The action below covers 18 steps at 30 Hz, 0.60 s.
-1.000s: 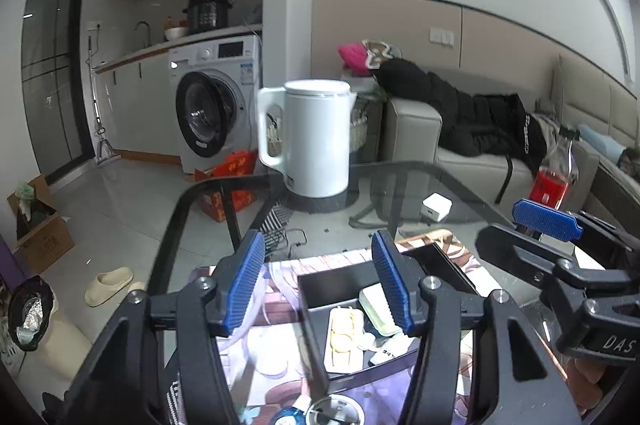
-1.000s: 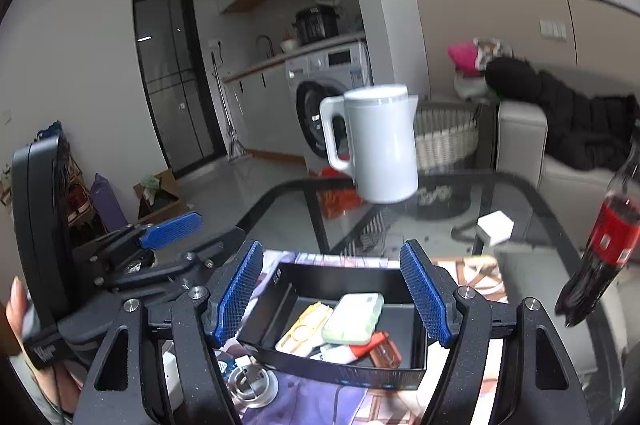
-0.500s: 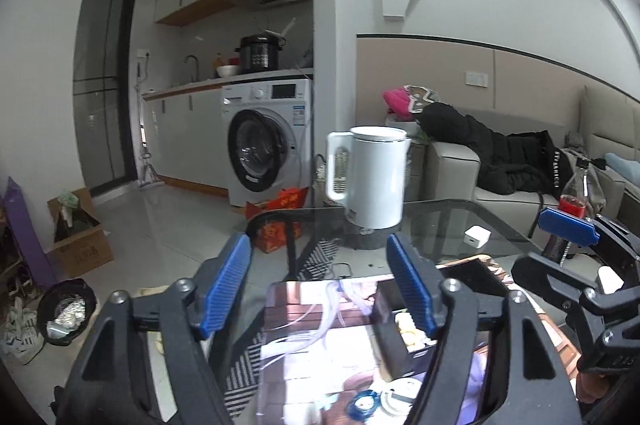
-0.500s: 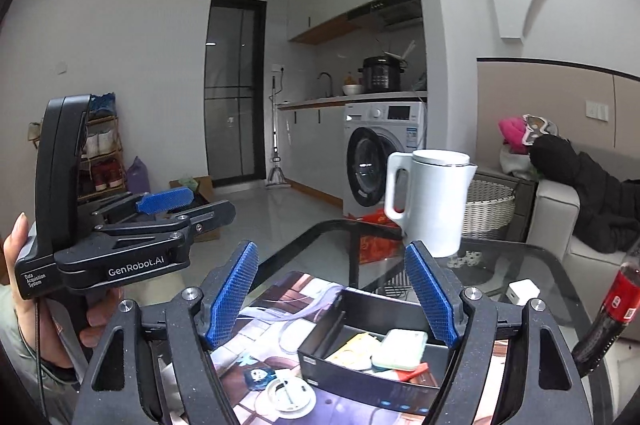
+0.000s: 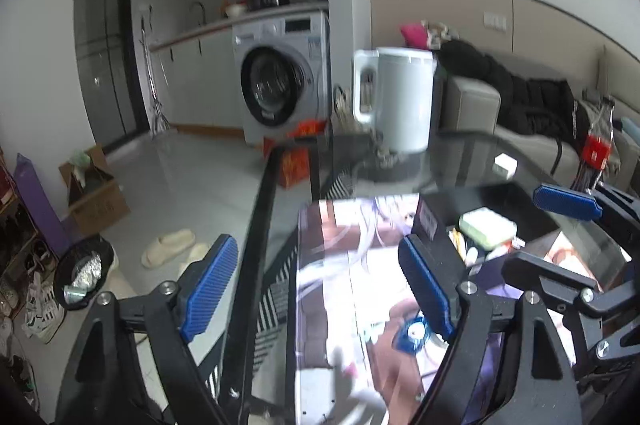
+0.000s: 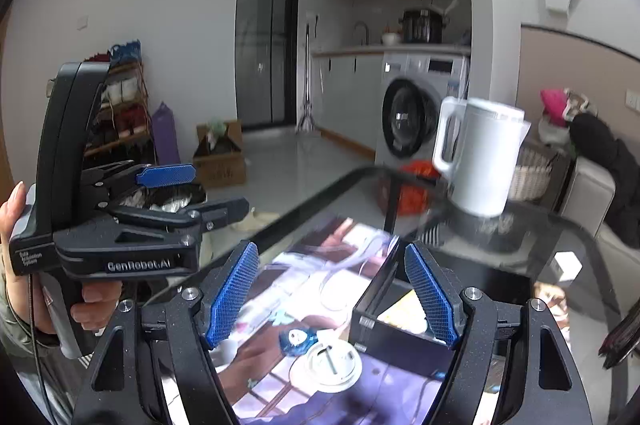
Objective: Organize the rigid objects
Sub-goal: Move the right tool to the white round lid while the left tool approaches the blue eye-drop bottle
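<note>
One white kettle (image 5: 404,101) behind box (image 6: 396,329)

small home apartment, open kitchen counter with washing machine (image 5: 286,81), white kettle (image 5: 400,101) on glass desk (image 6: 532,245), sofa (image 5: 476,105), slippers (image 5: 170,245)

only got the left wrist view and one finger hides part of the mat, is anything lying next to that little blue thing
observer: yes, a white disc lies right beside the blue thing on the mat, by the black box's near left corner.
operator: is the right gripper onto it yet
observer: no. The right gripper is open above it, its fingers have just been opening, and nothing is gripped between them.
</note>
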### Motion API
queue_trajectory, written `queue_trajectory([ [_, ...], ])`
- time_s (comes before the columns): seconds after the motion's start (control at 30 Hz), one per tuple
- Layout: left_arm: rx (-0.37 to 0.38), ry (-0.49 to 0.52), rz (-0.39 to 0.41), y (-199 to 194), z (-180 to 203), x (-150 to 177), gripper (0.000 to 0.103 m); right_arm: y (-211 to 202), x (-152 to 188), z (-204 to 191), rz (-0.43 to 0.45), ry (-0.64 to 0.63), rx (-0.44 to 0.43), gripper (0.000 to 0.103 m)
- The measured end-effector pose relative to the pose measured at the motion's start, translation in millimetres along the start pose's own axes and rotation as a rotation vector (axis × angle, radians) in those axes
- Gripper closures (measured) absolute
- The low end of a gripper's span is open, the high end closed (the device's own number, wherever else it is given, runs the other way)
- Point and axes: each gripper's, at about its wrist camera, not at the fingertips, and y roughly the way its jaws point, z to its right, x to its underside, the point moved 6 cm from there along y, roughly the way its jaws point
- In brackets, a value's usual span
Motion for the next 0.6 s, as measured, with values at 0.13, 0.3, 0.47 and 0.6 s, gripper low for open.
queue_trajectory([
  [0.13, -0.006, 0.046, -0.075, 14.6, 7.9, 13.2, 0.02, 27.8, 16.8, -0.3, -0.146, 0.03, -0.016, 0.025],
  [0.3, 0.005, 0.096, -0.184, 30.7, 20.3, 30.9, 0.02, 53.1, 40.3, 2.9, -0.294, 0.047, 0.004, 0.025],
  [0.47, 0.026, 0.107, -0.3, 50.4, 24.7, 47.5, 0.02, 75.4, 66.1, 12.5, -0.439, 0.081, 0.01, 0.025],
  [0.6, 0.019, 0.133, -0.386, 63.2, 30.3, 63.9, 0.02, 89.2, 89.4, 18.7, -0.527, 0.095, 0.016, 0.025],
])
